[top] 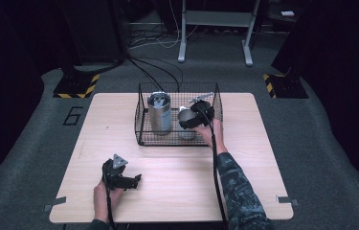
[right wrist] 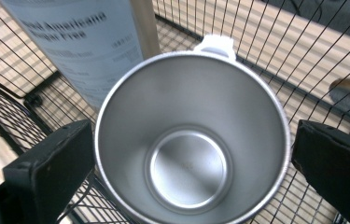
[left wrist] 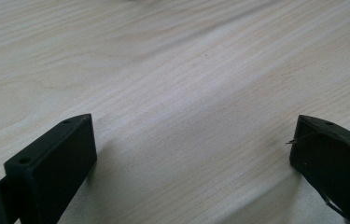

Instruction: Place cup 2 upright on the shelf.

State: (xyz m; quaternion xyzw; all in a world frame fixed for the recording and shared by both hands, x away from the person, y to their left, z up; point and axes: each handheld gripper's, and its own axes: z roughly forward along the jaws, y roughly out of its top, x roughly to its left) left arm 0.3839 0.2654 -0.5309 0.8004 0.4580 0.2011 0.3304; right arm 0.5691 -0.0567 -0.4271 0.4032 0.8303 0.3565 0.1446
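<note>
A pale wood-grain desk [top: 177,187] stands on grey carpet [top: 28,153], which bears a dark painted numeral 6 [top: 73,115] just left of the desk. Beyond it, 2 black stands rest on bases edged with yellow-and-black hazard tape [top: 75,86], one at each far corner. Black cables [top: 155,67] trail across the floor toward the back, where the grey legs of a metal frame [top: 215,33] rise. The room's edges fall into darkness; light pools on the desk and the carpet around it
</note>
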